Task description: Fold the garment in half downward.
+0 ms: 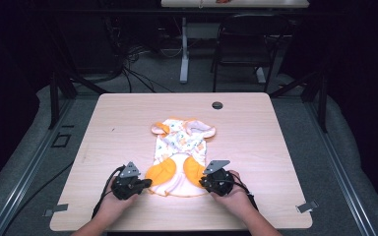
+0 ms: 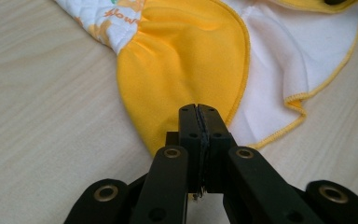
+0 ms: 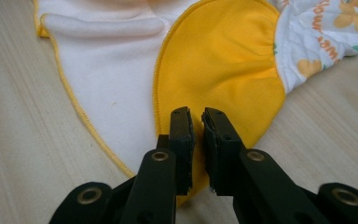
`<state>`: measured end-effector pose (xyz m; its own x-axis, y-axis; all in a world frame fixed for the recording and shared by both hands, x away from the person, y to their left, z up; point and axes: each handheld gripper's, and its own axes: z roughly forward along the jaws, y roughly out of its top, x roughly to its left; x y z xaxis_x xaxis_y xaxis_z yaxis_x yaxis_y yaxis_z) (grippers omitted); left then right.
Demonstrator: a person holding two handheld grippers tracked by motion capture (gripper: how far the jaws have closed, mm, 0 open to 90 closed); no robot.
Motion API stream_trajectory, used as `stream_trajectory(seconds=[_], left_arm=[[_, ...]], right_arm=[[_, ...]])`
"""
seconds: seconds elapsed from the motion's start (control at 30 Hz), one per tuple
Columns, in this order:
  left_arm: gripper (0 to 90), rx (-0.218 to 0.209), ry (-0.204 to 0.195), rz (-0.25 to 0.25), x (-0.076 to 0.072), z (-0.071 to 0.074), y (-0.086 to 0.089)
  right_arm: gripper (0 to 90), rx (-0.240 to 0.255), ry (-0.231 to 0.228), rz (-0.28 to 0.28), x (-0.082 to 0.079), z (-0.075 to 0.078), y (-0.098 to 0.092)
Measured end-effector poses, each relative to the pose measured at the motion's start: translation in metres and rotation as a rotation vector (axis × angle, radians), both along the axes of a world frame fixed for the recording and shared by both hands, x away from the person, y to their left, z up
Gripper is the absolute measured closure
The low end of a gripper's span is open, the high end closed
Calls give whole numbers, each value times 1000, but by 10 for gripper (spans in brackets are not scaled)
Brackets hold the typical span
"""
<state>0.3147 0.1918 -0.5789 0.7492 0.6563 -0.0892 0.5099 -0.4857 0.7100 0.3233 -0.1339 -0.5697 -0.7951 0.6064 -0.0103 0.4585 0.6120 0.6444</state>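
On the light wooden table (image 1: 128, 123), a small baby garment (image 1: 179, 152) lies flat near the middle, its lower end reaching toward the near edge where the person's hands come in. It is white with a printed pattern of orange shapes and green specks, has two yellow-orange flaps at the bottom and a white lining edged in yellow stitching.

At the left, the left gripper (image 1: 146, 183) sits by the near edge, just beside the garment's left yellow flap (image 1: 157, 174). In the left gripper view its jaws stand pressed together, pinching the lower rim of that flap (image 2: 182, 60), with no gap showing between the pads. The table around it is bare wood.

Past the white lining (image 1: 177, 184) in the middle, the right yellow flap (image 1: 193, 169) meets the right gripper (image 1: 203, 181), held in the person's right hand (image 1: 236, 196). In the right gripper view its jaws stand narrow, a thin slit between them, with the edge of the yellow flap (image 3: 219, 70) caught there.

A round dark grommet hole (image 1: 217, 105) sits near the table's far edge, well apart from the garment. Beyond the table stand a black chair (image 1: 248, 42) and a white table leg (image 1: 184, 49) among loose cables on the floor.

Orange lettering is printed on the white fabric (image 3: 324, 18); it is cut off and cannot be read in full.
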Motion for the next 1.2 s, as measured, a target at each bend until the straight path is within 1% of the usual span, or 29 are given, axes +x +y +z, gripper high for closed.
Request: stream_trajectory(seconds=[0.1, 0.17, 0.2, 0.23, 0.3, 0.33, 0.43, 0.47, 0.57, 0.63, 0.67, 0.7, 0.73, 0.77, 0.8, 0.83, 0.87, 0.9, 0.93, 1.0, 1.03, 1.07, 1.1, 1.17, 1.2], left_arm=[[889, 2, 11, -10, -7, 1, 0], [889, 1, 12, -16, -9, 1, 0], [889, -1, 13, -22, -14, 0, 1], [889, -6, 20, -26, -17, 1, 1], [888, -10, 20, -28, -19, 0, 2], [888, -15, 30, -31, -23, 0, 2], [886, -18, 28, -34, -27, 0, 2], [884, -15, 37, -39, -30, 1, 1], [865, -21, 46, -39, -32, 2, 1], [855, -19, 41, -45, -31, 4, 0], [849, -19, 35, -48, -27, 8, 0], [847, -19, 35, -48, -27, 8, 0], [842, -37, 26, -53, -21, 14, 0], [830, -37, 26, -53, -21, 14, 0], [822, -36, 4, -65, -14, 21, -1], [818, -33, -8, -63, -10, 25, -2], [813, -31, -14, -64, -5, 28, -3], [810, -31, -14, -64, -5, 28, -3], [805, -24, -28, -64, 9, 33, -5], [798, -32, -36, -50, 25, 35, -7], [798, -32, -36, -50, 25, 35, -7], [803, -33, -60, -41, 41, 36, -10], [816, -27, -77, -33, 49, 35, -11], [842, -52, -63, 5, 64, 31, -14], [846, -52, -63, 5, 64, 31, -14]], right_arm=[[816, 6, 19, 8, -2, 0, -1], [816, 4, 17, 17, -4, 0, -1], [815, 11, 15, 23, -8, 0, -2], [815, 5, 19, 36, -10, 0, -3], [815, 9, 16, 35, -12, 0, -4], [812, 13, 25, 37, -15, 0, -6], [798, 20, 26, 40, -18, 0, -6], [786, 25, 35, 43, -21, 0, -6], [791, 19, 39, 47, -23, 1, -5], [798, 22, 55, 59, -24, 3, -4], [803, 22, 53, 69, -23, 6, -2], [803, 22, 53, 69, -23, 6, -2], [803, 30, 52, 70, -20, 10, -1], [803, 30, 52, 70, -20, 10, -1], [804, 37, 44, 64, -14, 16, -1], [805, 37, 44, 61, -10, 20, -1], [807, 44, 39, 56, -5, 23, -2], [807, 44, 39, 56, -5, 23, -2], [809, 44, 30, 37, 6, 29, -3], [811, 55, 31, 12, 20, 33, -4], [811, 55, 33, 1, 27, 34, -4], [812, 54, 30, -16, 34, 35, -3], [811, 52, 29, -22, 42, 35, -3], [809, 54, 42, -41, 56, 32, -1], [808, 57, 53, -51, 63, 30, 0]])
